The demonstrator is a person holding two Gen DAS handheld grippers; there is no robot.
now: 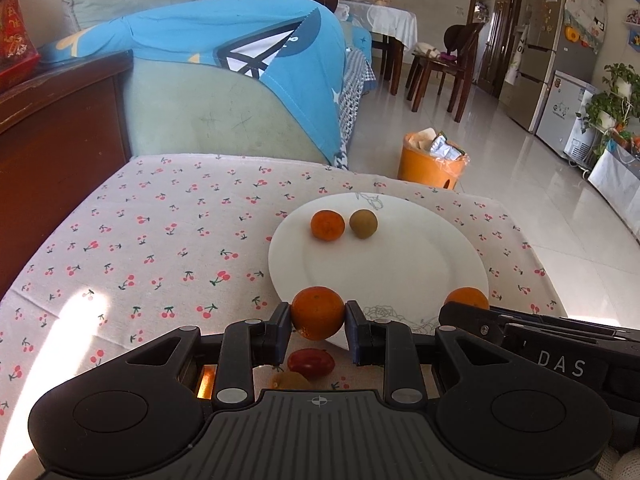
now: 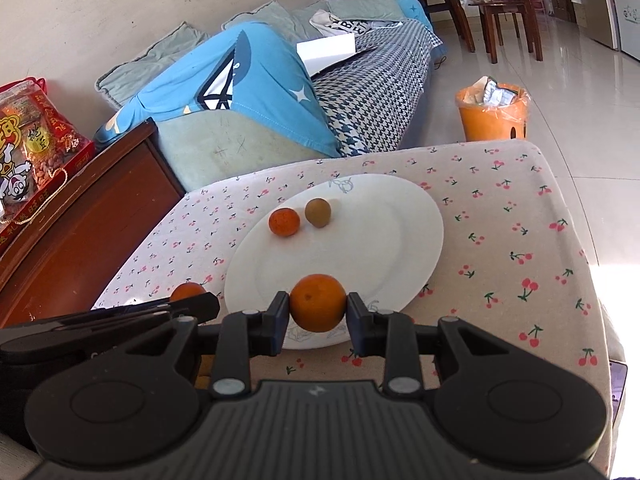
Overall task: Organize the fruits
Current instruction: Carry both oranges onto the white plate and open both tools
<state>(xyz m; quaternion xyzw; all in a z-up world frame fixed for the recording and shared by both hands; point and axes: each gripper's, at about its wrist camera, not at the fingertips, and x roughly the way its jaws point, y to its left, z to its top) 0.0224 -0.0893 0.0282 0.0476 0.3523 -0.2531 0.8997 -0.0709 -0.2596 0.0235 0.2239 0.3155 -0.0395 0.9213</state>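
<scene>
My left gripper [image 1: 318, 319] pinches a round orange tangerine [image 1: 317, 317] over the near rim of the white ceramic plate [image 1: 384, 276]; my right gripper [image 2: 318, 309] pinches a second orange tangerine [image 2: 318, 307] above that plate. A smaller mandarin [image 2: 284, 221] and a brown-green kiwi [image 2: 318, 212] sit side by side on its far part, on the cherry-print tablecloth [image 1: 160, 240].
</scene>
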